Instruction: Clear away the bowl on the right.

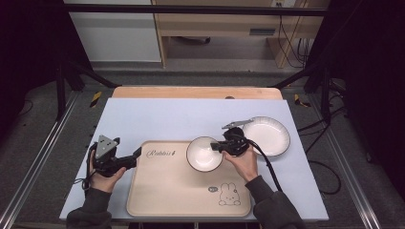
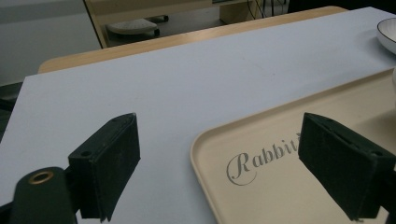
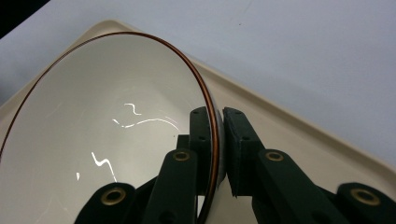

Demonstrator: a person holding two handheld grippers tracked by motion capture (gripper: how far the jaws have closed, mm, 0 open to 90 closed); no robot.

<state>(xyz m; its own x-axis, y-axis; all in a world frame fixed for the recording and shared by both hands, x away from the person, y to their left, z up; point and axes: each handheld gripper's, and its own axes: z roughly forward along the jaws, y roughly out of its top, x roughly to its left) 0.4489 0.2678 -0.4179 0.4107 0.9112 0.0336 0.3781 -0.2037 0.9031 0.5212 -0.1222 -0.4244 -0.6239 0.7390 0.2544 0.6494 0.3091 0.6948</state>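
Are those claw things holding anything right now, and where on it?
The right gripper pinches the white bowl by its rim, one jaw inside, one outside. The left gripper is open and holds nothing.

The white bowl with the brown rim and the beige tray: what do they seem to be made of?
White bowl with the brown rim: probably glazed ceramic; sharp light reflections show a glossy surface. Beige tray with the printed rabbit: likely matte plastic or melamine; smooth, dull, rounded raised edge.
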